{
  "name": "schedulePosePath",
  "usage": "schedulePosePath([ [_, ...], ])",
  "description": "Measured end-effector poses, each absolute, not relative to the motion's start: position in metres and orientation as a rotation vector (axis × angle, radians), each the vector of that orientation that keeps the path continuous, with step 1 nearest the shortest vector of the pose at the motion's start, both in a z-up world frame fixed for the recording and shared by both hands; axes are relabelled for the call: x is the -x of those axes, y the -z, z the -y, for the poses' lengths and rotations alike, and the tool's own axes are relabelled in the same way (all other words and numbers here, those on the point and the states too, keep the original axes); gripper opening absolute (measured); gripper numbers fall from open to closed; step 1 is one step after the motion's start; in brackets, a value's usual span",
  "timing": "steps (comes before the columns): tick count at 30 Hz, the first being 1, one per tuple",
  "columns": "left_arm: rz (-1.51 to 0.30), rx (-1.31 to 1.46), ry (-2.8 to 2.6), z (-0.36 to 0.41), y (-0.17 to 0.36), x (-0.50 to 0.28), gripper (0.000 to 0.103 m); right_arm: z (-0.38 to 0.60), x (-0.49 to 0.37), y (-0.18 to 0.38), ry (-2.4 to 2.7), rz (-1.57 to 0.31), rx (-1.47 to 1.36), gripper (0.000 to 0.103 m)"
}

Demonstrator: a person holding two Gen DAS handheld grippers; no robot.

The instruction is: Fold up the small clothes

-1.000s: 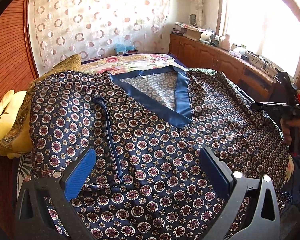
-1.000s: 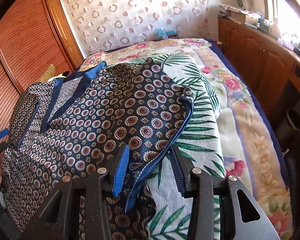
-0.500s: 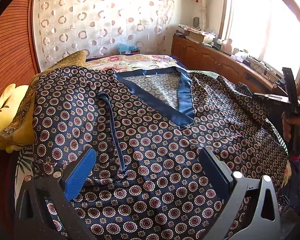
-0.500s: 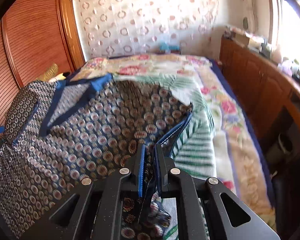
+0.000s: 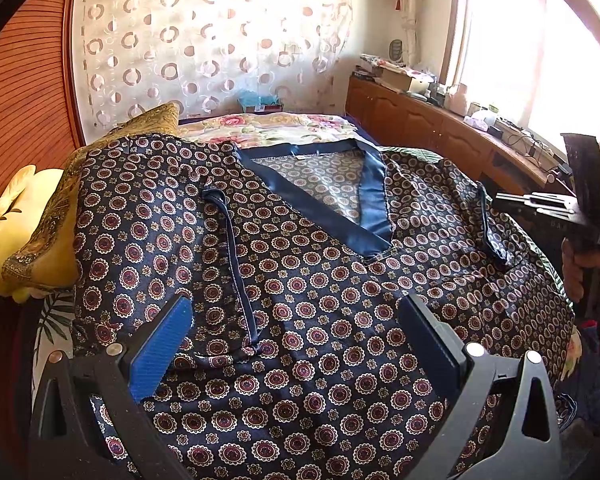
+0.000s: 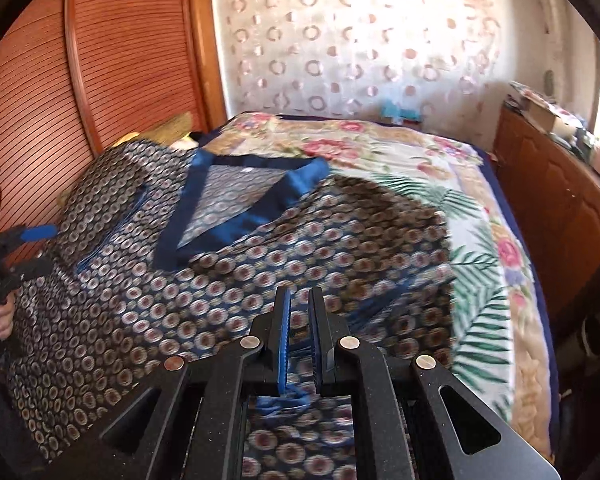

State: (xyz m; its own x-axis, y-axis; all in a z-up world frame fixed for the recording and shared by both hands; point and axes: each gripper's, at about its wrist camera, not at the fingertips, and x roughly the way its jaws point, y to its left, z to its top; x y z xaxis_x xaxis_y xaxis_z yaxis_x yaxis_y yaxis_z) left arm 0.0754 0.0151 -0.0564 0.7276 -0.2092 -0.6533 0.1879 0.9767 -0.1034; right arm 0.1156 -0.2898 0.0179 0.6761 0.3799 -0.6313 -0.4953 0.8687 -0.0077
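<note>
Right tool (image 6: 299, 334) pinched narrow on the blue-trimmed edge of a navy patterned shirt (image 6: 228, 280), which spreads from it toward ten o'clock across a floral bed (image 6: 496, 264). The shirt's long axis runs from the tool up to the V-neck collar (image 6: 236, 208) at eleven o'clock. Left tool (image 5: 296, 344) hangs wide open above the near cloth, holding nothing. A loose blue strap (image 5: 236, 264) lies at eleven o'clock from it; a yellow pillow (image 5: 32, 232) touches the shirt's nine o'clock edge
</note>
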Motion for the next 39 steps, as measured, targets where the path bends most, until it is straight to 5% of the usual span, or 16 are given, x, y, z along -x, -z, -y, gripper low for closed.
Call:
schedulePosePath([
  [4, -0.723, 0.033, 0.217, -0.016, 0.056, -0.076, 0.103, 0.293, -0.116, -0.016, -0.468, -0.659, 0.181, 0.013],
  [7, -0.717, 0.039, 0.217, -0.016, 0.055, -0.074, 0.103, 0.305, -0.122, -0.014, -0.434, -0.658, 0.153, 0.047],
  [8, -0.715, 0.041, 0.218, -0.016, 0.054, -0.074, 0.103, 0.309, -0.126, -0.012, -0.417, -0.665, 0.142, 0.048],
  [25, -0.706, 0.044, 0.217, -0.014, 0.053, -0.07, 0.103, 0.329, -0.207, 0.022, -0.373, -0.843, -0.113, 0.048],
  [27, -0.708, 0.045, 0.217, -0.015, 0.054, -0.07, 0.103, 0.324, -0.21, 0.022, -0.367, -0.841, -0.09, 0.042],
  [29, -0.71, 0.043, 0.215, -0.015, 0.055, -0.071, 0.103, 0.317, -0.215, 0.019, -0.378, -0.836, -0.067, 0.016],
  [30, -0.71, 0.042, 0.214, -0.015, 0.056, -0.071, 0.103, 0.315, -0.215, 0.017, -0.387, -0.829, -0.059, 0.015],
  [37, -0.709, 0.045, 0.205, -0.017, 0.054, -0.071, 0.103, 0.274, -0.211, 0.0, -0.477, -0.767, 0.027, 0.015],
  [39, -0.708, 0.046, 0.202, -0.018, 0.054, -0.071, 0.103, 0.26, -0.209, 0.0, -0.506, -0.764, 0.054, 0.029],
])
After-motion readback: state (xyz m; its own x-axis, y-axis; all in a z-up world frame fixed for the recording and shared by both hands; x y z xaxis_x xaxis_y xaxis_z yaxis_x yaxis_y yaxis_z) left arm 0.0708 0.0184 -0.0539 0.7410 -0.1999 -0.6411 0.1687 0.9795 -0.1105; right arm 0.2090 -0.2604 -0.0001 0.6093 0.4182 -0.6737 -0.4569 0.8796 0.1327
